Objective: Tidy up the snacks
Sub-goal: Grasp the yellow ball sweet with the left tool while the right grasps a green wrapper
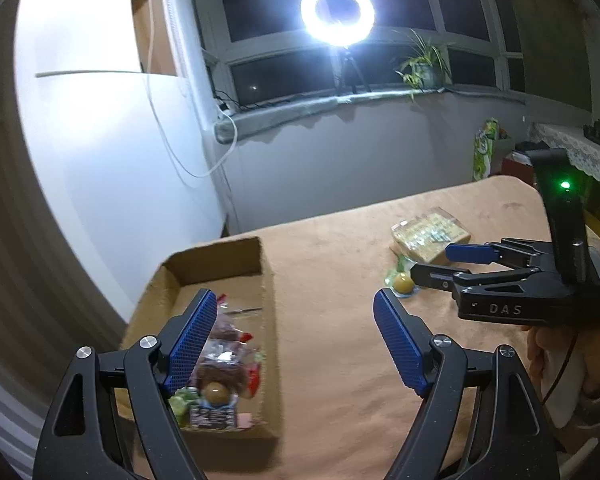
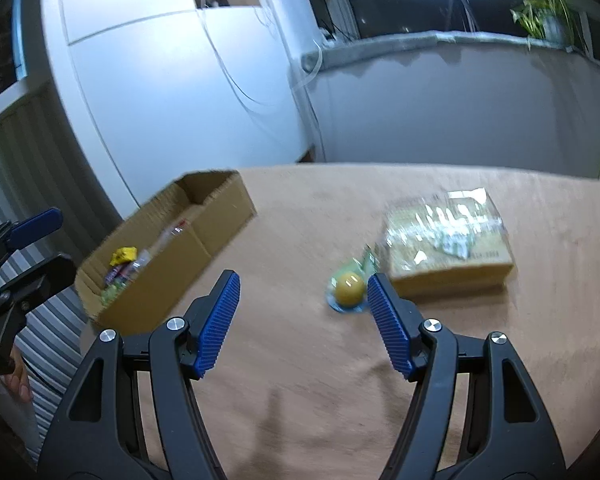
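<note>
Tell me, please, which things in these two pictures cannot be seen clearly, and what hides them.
- Cardboard box, left wrist view: the left gripper finger covers part of the snacks inside.
- Same box, right wrist view: its near wall hides most contents.
- Clear-wrapped packet, right wrist view: motion blur and glare make the print unreadable.
- Small round yellow snack: wrapper text too small, blurred.
- Right gripper: open, empty.
</note>
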### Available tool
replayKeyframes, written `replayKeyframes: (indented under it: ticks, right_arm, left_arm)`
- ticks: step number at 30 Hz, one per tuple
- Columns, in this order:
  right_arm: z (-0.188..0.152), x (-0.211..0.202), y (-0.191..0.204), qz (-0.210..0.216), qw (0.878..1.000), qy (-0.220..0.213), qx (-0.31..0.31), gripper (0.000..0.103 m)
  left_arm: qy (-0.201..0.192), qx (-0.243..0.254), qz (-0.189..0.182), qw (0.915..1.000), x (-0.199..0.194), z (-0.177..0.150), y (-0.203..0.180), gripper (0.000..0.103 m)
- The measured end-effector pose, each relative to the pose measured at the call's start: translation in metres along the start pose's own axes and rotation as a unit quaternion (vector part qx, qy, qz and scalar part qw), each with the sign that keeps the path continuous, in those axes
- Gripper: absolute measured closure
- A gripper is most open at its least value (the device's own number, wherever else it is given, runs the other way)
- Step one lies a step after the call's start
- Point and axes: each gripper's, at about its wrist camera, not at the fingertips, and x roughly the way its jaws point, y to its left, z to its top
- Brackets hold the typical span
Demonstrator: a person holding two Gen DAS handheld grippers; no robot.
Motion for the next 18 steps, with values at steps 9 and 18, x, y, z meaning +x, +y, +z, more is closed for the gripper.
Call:
replayKeyframes:
  ticks: [9,18]
  right_arm:
    - [-0.001,0.035,-0.016,-0.009,0.998,0.066,0.008,0.034]
    - [0.016,0.062,-0.044,0.019,0.995,0.084,0.040,0.034]
  left_arm:
    - [0.029,-0.016,-0.046,0.9984,0.021,-0.016,-0.013,0.022]
    - [0.048,-0.026,-0.073,0.9959,0.033,-0.028,-0.020,0.022]
